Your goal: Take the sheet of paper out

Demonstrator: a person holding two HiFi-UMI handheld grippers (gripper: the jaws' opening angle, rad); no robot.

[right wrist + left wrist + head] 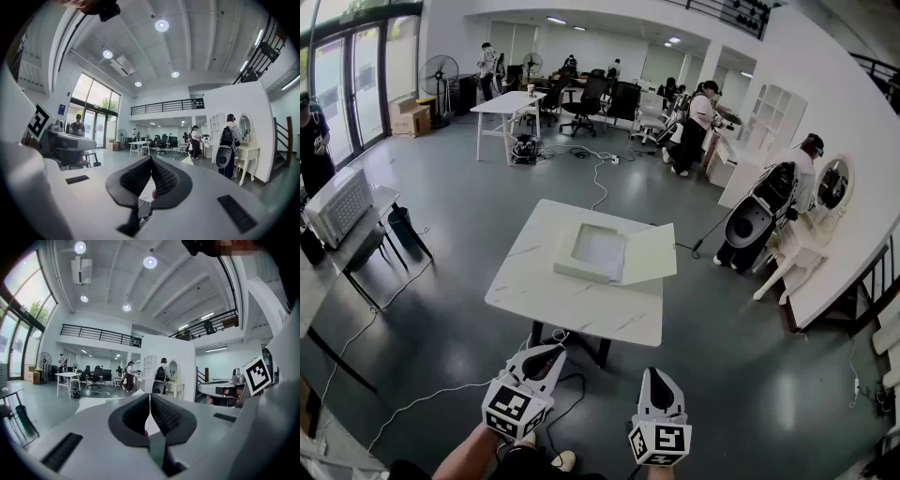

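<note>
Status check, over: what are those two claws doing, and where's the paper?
Left gripper and right gripper shut, empty, short of the table. Paper seems to lie in open box. Nothing blocking.

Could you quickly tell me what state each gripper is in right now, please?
Left gripper: closed, jaws together, holding nothing.
Right gripper: closed, jaws together, holding nothing.
</note>
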